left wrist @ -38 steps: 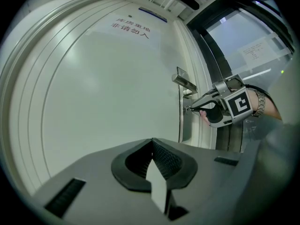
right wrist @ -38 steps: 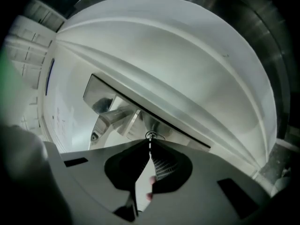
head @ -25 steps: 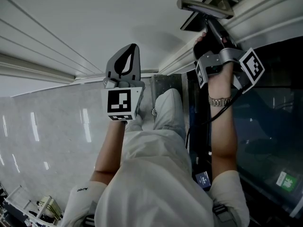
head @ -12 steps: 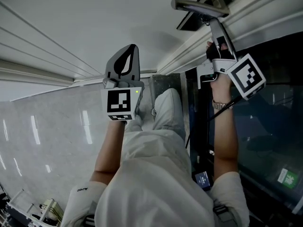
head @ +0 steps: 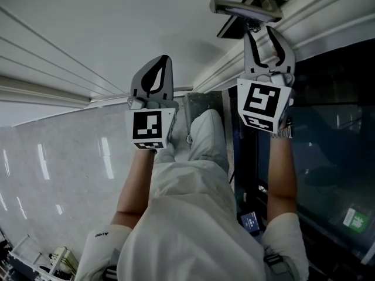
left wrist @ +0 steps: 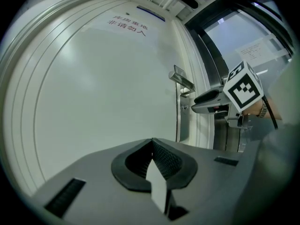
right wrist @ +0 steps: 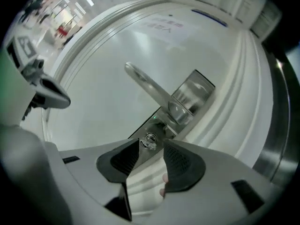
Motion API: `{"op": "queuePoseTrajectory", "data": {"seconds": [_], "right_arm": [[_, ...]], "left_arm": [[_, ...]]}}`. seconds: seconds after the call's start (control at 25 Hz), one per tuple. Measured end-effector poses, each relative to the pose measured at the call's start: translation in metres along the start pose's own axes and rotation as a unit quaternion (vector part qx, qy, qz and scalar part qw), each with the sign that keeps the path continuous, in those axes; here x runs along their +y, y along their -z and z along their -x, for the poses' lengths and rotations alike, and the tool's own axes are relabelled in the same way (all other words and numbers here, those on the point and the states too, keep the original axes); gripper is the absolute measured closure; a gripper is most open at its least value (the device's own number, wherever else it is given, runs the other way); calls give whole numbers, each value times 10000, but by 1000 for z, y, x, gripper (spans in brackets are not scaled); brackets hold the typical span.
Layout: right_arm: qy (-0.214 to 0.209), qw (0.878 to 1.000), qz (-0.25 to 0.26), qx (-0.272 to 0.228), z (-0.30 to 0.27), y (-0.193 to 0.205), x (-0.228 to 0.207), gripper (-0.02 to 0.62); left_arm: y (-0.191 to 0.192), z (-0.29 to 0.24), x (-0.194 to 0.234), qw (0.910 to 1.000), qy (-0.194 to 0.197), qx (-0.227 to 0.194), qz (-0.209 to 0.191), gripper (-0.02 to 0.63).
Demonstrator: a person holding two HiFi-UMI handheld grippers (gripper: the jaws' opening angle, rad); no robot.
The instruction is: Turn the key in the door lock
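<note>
The left gripper (head: 163,63) points at the white panelled door (head: 88,28) with its jaws pressed together, its marker cube (head: 149,127) facing the camera above a bare forearm; well to its right, the right gripper (head: 261,34) reaches up to just below the metal lever door handle (head: 240,7); its jaws have just been opening and stand apart, with nothing gripped between them that can be made out; its own marker cube (head: 263,105) sits below the jaws, and a wristwatch (head: 285,134) shows at that wrist; a pale trouser knee (head: 208,133) rises between the two arms; dark glass panelling (head: 334,127) fills the right side, bearing a small green sticker (head: 354,222); glossy floor (head: 53,157) reflects ceiling lights at left.
</note>
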State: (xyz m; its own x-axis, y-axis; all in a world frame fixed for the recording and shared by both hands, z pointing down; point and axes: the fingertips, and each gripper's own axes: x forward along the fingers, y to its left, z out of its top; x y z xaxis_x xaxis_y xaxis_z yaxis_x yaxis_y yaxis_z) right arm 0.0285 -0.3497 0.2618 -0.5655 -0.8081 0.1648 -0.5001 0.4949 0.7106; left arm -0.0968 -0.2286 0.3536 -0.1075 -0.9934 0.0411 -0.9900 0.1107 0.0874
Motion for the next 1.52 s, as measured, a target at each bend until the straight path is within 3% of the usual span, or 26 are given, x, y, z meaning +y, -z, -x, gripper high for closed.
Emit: {"op": "queuePoseTrajectory", "data": {"seconds": [0.08,0.28,0.48,0.72,0.8,1.0,1.24,1.52], "right_arm": [[119,9981,596,97,-1,-1,5,437],[156,9883,1496,266,-9,-2,9,437],[116,9778,2046,441,-16,3,15,439],[445,9667,2481,441,-19,3,18,516],[541,9680,2407,451,-20,2,14,568],[605,9757,2063,418,-19,1,12,578],[345,9964,676,365,-20,-1,6,580],[147,9989,-393,221,-20,-3,3,580]], "left_arm": [[1,0,2,10000,-14,15,-1,598],[4,2,7,10000,-88,28,21,598],[4,2,6,10000,-84,28,19,598],[5,0,4,10000,-66,36,17,598],[5,0,4,10000,-68,34,17,598],[5,0,2,10000,-68,39,2,598],[5,-1,2,10000,-76,36,-3,598],[5,-1,0,10000,-69,37,16,598]]}}
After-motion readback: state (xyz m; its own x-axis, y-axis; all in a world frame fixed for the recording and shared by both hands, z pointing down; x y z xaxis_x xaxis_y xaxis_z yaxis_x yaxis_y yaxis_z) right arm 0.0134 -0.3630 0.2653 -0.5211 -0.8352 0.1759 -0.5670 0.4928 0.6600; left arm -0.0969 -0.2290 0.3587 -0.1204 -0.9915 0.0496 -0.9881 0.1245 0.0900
